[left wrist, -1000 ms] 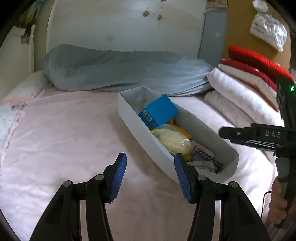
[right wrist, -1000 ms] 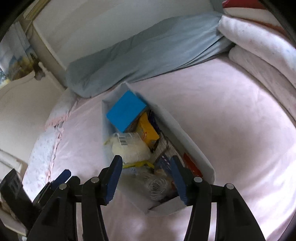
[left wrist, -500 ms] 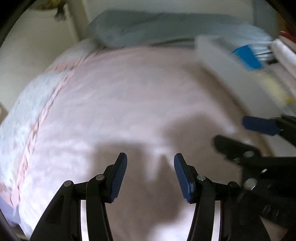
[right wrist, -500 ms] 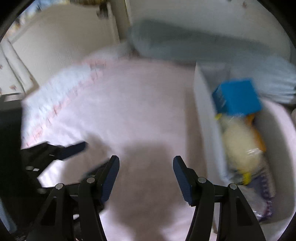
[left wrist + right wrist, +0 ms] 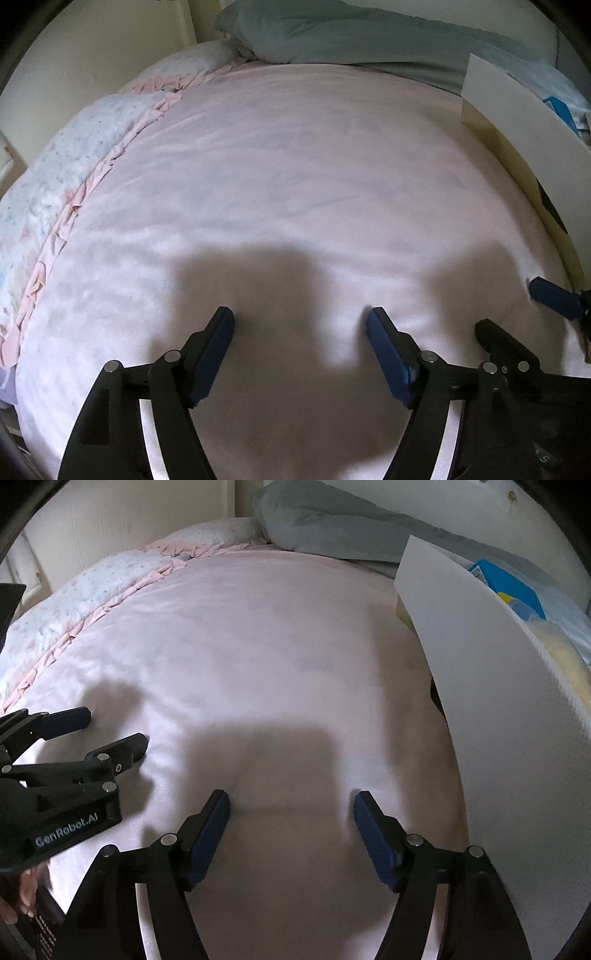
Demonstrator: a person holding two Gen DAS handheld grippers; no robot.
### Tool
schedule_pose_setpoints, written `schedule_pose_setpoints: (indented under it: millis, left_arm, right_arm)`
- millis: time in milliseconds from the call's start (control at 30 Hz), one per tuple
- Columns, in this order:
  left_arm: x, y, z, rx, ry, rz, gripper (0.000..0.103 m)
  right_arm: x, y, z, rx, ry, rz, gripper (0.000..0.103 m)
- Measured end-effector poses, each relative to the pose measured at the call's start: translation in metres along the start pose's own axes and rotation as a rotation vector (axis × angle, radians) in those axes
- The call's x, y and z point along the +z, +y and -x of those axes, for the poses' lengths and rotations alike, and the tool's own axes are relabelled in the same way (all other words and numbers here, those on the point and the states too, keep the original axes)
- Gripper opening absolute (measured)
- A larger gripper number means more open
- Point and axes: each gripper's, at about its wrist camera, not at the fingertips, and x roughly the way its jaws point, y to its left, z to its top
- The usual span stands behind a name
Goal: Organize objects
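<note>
A: Right wrist view: right gripper [image 5: 290,834] jaws just spread, empty; tall white cardboard box [image 5: 491,716] right of them.

B: Left gripper [image 5: 299,354] likewise. Advise swinging over box rim before descending.

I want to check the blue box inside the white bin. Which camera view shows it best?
The right wrist view: the blue box shows above the white bin wall. The left wrist view shows only a blue sliver.

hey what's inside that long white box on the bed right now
Over the near wall of the long white box, the right wrist view shows a blue carton and a pale yellow bagged item. That wall covers everything lower down, so the rest cannot be seen.
</note>
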Motion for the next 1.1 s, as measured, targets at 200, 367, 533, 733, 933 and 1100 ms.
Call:
schedule_pose_setpoints:
  millis: [200, 367, 533, 733, 933, 1100]
  left_arm:
    - [0.002, 0.004, 0.004, -0.011, -0.004, -0.045, 0.077]
    - [0.001, 0.007, 0.007, -0.032, -0.006, -0.056, 0.073]
    - [0.004, 0.0, 0.026, -0.075, -0.01, -0.165, 0.068]
    - [0.033, 0.013, 0.071, -0.152, -0.096, -0.209, 0.068]
    - [0.057, 0.027, 0.121, -0.254, -0.227, -0.271, 0.068]
    - [0.076, 0.03, 0.115, -0.216, -0.209, -0.213, 0.068]
  right_arm:
    - [0.001, 0.002, 0.0, 0.001, 0.0, 0.0, 0.07]
    - [0.0, 0.002, -0.001, 0.018, -0.004, -0.007, 0.072]
    - [0.001, 0.001, -0.001, 0.039, 0.008, 0.003, 0.08]
    - [0.0, 0.0, 0.002, 0.062, 0.024, 0.013, 0.082]
    - [-0.003, -0.004, 0.018, 0.189, 0.157, 0.067, 0.076]
    - [0.02, -0.003, 0.049, 0.168, 0.259, 0.018, 0.069]
